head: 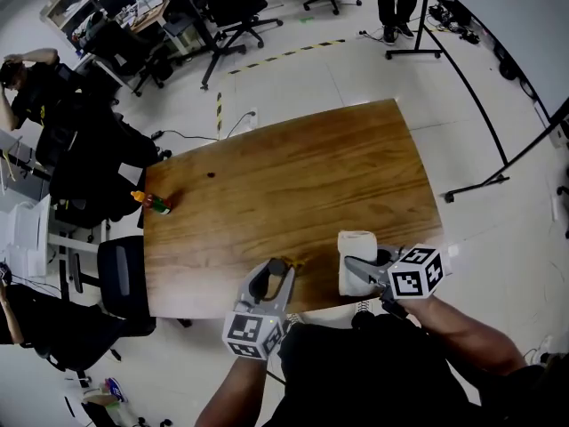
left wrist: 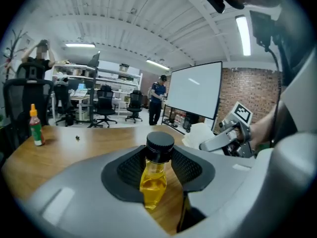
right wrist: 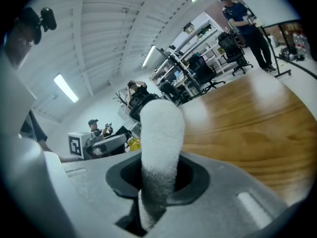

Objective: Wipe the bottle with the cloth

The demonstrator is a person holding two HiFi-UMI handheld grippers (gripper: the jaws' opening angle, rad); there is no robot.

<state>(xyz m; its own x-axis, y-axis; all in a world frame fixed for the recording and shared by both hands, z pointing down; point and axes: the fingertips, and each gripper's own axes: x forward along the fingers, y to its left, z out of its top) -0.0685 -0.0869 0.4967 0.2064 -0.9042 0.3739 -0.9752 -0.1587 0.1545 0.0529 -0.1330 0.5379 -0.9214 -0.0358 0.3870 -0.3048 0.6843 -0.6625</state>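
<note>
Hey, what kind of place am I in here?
Probably an open-plan office or lab workspace: black swivel office chairs, desks with computer monitors, and a large white projection screen beside a red brick wall.

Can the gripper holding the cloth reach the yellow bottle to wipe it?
Probably yes. The right gripper with the cloth sits close beside the left gripper, which holds the bottle, and only bare table shows between them.

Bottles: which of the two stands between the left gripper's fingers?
The black-capped bottle of yellow liquid; the orange-capped bottle stands far across the table.
</note>
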